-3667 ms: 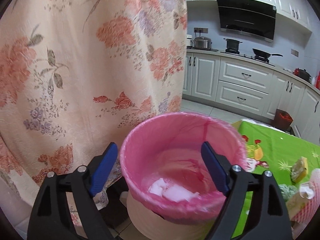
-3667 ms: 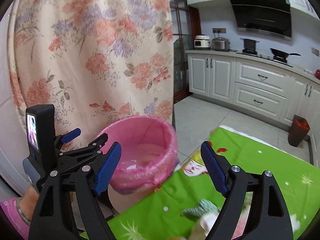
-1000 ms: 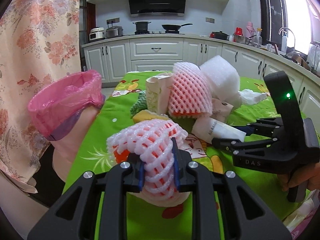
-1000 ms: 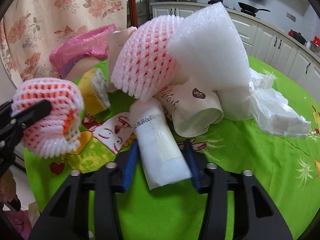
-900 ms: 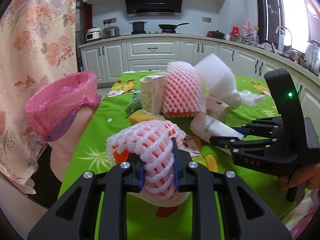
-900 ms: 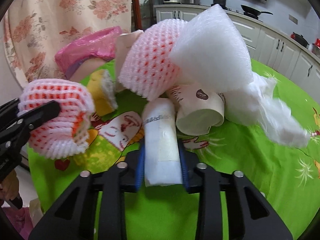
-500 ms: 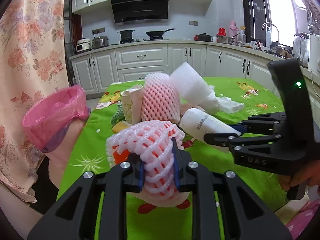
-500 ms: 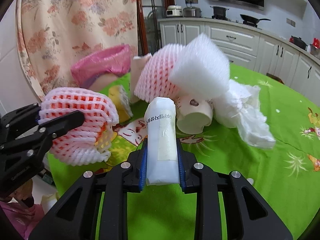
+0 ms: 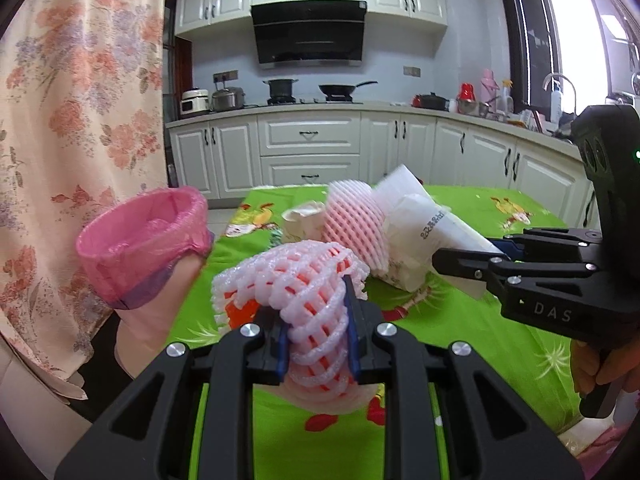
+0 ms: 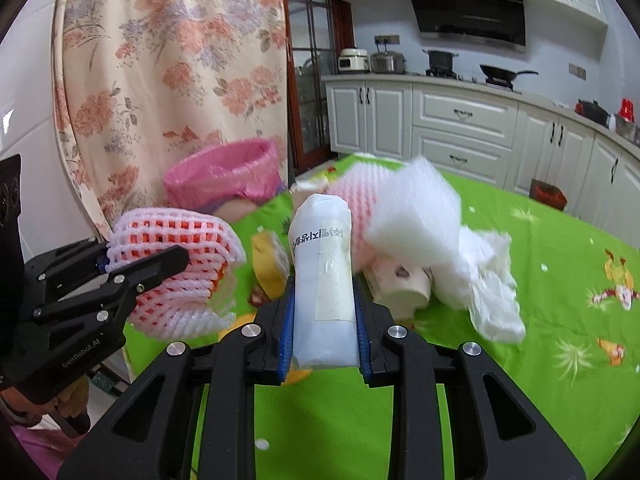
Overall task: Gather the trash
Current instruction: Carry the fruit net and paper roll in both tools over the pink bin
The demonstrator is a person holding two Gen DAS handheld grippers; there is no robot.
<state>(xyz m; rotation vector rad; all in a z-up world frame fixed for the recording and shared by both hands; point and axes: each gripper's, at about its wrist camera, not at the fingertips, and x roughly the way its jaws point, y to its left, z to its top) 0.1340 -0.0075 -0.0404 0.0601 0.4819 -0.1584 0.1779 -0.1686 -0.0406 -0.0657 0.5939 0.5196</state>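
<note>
My left gripper [image 9: 316, 320] is shut on a pink foam fruit net [image 9: 296, 276], held above the green tablecloth [image 9: 460, 340]. My right gripper [image 10: 324, 320] is shut on a white paper roll with a printed label [image 10: 322, 264], lifted above the table; it shows in the left wrist view [image 9: 432, 228] too. The bin with a pink bag [image 9: 140, 240] stands beside the table's left edge, also in the right wrist view [image 10: 224, 180]. The left gripper with its net [image 10: 176, 260] shows at the left of the right wrist view.
A heap of trash lies on the table: another pink foam net [image 9: 352, 220], white foam wrap [image 10: 416, 216], a paper cup [image 10: 400, 284], crumpled tissue [image 10: 488, 288] and a yellow piece [image 10: 268, 260]. A floral curtain [image 9: 72, 120] hangs behind the bin. Kitchen cabinets [image 9: 308, 152] line the back.
Both grippers have risen and pulled back from the heap with their loads. The right gripper closed on the paper roll and lifted it off the table.
</note>
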